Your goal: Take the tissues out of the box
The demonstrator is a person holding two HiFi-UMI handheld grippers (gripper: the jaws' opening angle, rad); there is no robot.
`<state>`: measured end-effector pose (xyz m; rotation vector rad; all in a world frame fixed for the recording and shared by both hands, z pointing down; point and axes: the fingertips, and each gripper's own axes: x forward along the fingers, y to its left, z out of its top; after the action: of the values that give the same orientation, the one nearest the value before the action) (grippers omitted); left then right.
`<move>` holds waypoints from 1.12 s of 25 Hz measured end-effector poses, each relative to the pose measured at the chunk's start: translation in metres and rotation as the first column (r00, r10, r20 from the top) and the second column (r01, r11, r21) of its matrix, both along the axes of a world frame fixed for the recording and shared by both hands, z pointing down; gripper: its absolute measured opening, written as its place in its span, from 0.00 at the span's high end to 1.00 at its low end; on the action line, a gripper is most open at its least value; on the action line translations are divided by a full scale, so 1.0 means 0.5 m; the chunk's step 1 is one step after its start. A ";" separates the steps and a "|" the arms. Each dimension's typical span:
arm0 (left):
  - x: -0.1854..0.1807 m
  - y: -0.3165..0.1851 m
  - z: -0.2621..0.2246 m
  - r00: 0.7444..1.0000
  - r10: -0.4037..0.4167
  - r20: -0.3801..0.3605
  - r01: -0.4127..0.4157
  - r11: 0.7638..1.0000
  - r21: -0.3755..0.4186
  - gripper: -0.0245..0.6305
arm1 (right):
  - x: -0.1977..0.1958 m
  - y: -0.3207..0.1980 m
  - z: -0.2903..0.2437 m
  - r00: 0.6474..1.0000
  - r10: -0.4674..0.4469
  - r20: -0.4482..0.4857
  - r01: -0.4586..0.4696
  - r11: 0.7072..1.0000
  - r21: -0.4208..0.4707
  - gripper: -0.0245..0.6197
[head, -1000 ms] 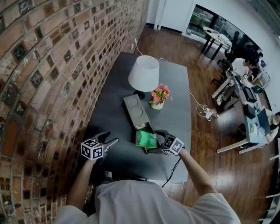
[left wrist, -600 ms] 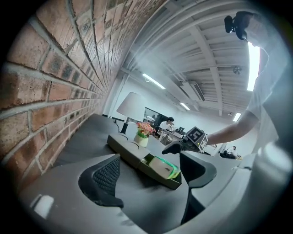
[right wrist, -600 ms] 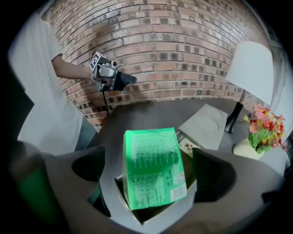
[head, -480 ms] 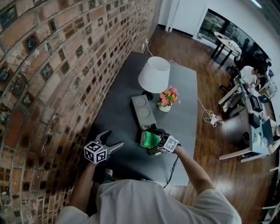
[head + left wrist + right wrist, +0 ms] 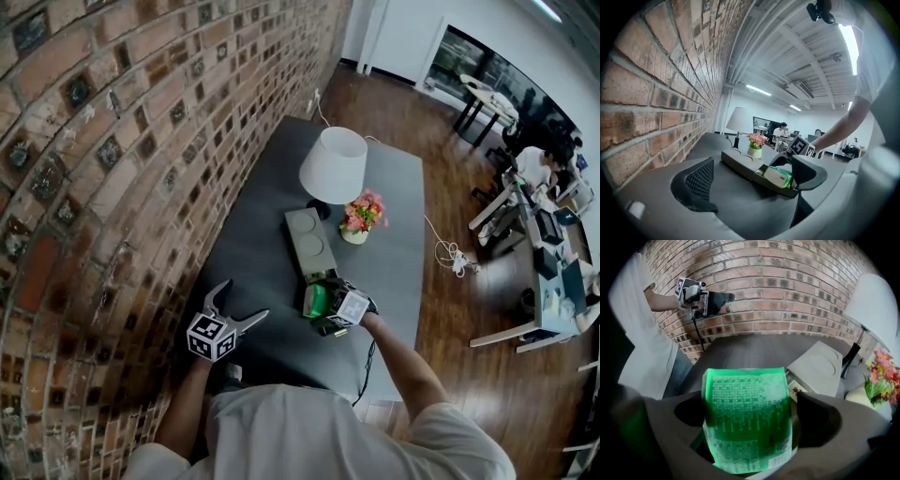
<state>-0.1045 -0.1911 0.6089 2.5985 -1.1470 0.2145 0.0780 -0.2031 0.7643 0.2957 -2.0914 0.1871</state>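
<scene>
A green tissue pack [image 5: 315, 298] lies tilted in the open end of a long grey box [image 5: 305, 242] on the dark table. My right gripper [image 5: 323, 302] reaches over it from the near side. In the right gripper view the pack [image 5: 747, 420] fills the space between that gripper's [image 5: 752, 408] wide jaws, and I see no pad pressing on it. My left gripper [image 5: 244, 301] hovers to the left of the box near the brick wall, its jaws opening with nothing between them. The left gripper view shows the box [image 5: 740, 161], the pack [image 5: 778, 177] and the left gripper [image 5: 754, 178] apart from both.
A white lamp [image 5: 333, 164] and a small flower pot [image 5: 361, 214] stand beyond the box. The brick wall [image 5: 112, 187] runs along the table's [image 5: 253, 262] left side. A cable [image 5: 367, 361] hangs off the near edge, and wooden floor with desks lies to the right.
My right gripper has moved forward and left until its jaws stand round the green pack. The left gripper's jaws have spread from nearly shut to wide.
</scene>
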 end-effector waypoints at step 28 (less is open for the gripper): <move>0.112 -0.053 -0.188 0.989 0.051 -0.140 -0.022 0.979 0.202 0.23 | 0.113 -0.043 -0.445 0.513 0.411 0.753 -0.758 0.629 0.173 0.21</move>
<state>-0.0486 -0.2177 0.5149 2.7573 -1.1216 -0.0853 0.1344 -0.2247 0.5419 1.5180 -2.6262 0.1913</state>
